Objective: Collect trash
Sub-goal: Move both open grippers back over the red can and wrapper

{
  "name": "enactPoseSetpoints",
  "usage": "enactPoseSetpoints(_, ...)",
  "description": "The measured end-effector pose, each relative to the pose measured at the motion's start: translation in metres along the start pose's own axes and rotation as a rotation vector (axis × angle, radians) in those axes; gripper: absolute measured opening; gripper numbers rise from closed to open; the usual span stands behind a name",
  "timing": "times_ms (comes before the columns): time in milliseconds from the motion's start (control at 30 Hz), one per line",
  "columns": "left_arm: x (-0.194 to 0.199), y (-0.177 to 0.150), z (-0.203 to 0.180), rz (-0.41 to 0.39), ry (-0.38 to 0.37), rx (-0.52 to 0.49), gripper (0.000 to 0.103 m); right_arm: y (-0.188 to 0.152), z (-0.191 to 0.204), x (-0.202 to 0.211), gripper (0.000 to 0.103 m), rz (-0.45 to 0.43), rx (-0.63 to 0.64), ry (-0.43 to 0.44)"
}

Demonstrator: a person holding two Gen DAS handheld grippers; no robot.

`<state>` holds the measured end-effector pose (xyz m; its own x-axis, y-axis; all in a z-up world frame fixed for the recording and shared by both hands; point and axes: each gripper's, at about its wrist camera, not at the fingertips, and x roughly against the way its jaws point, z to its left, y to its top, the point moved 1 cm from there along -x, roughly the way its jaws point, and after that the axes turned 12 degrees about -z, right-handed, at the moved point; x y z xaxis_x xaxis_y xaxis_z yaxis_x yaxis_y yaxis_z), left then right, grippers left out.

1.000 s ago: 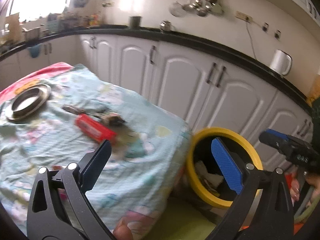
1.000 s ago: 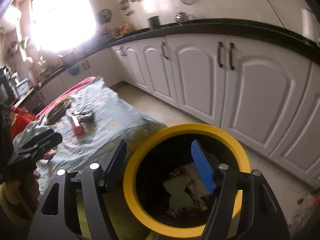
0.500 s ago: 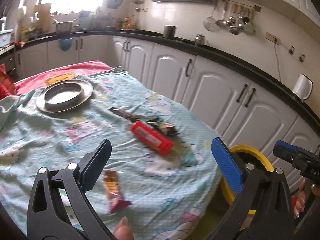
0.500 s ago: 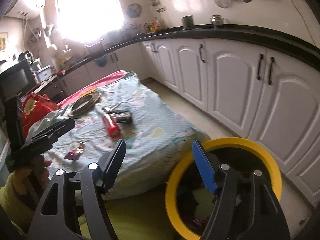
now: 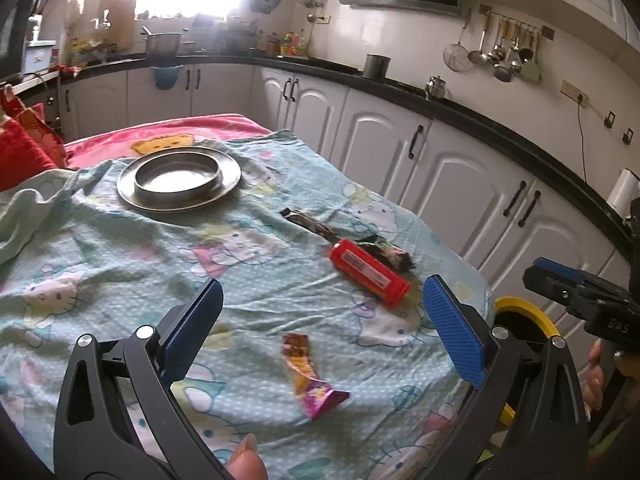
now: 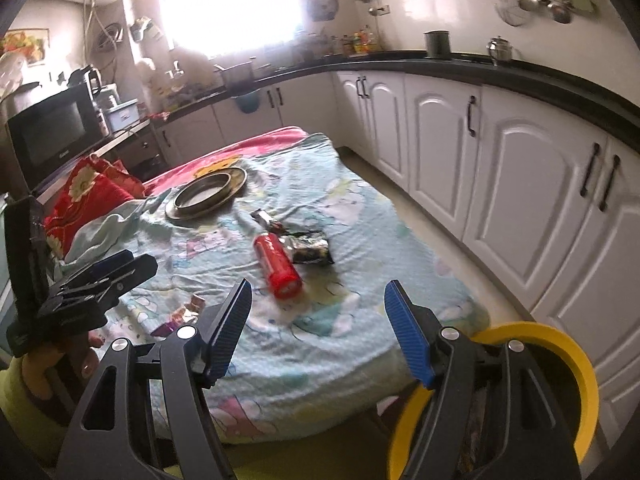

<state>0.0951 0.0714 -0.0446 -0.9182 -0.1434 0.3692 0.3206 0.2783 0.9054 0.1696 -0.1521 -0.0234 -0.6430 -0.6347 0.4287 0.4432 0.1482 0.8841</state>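
A red can (image 5: 370, 271) (image 6: 278, 266) lies on its side on the cartoon-print cloth. Behind it lie a dark crumpled wrapper (image 5: 386, 254) (image 6: 310, 248) and a thin dark wrapper (image 5: 310, 222) (image 6: 266, 218). An orange and pink wrapper (image 5: 310, 376) (image 6: 180, 314) lies near the front edge. My left gripper (image 5: 320, 328) hovers open over that wrapper, nothing between its fingers. My right gripper (image 6: 320, 328) is open and empty, short of the table's edge, with the can ahead of it. A yellow-rimmed bin (image 6: 560, 360) (image 5: 524, 312) stands at the right.
A steel plate with a ring (image 5: 180, 178) (image 6: 208, 196) sits at the table's far side. Red cushions (image 6: 92, 192) lie at the left. White cabinets (image 6: 500, 168) under a black counter run along the right. Each view shows the other gripper, hand-held.
Both grippers have swung left, away from the bin and toward the table. The trash on the cloth now lies ahead of both. Both stay open and empty.
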Motion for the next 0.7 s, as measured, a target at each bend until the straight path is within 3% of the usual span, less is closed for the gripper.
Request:
enactPoseSetpoints(433, 0.001, -0.009, 0.034, 0.036, 0.049, 0.034, 0.092, -0.003, 0.034, -0.056, 0.067, 0.068, 0.075, 0.07)
enactPoseSetpoints(600, -0.007, -0.019, 0.047, 0.097, 0.013, 0.1, 0.091, -0.012, 0.037, -0.086, 0.066, 0.137, 0.093, 0.093)
enactPoseSetpoints(700, -0.01, -0.023, 0.047, 0.121, -0.01, 0.114, 0.083, -0.017, 0.038, -0.102, 0.065, 0.165, 0.093, 0.095)
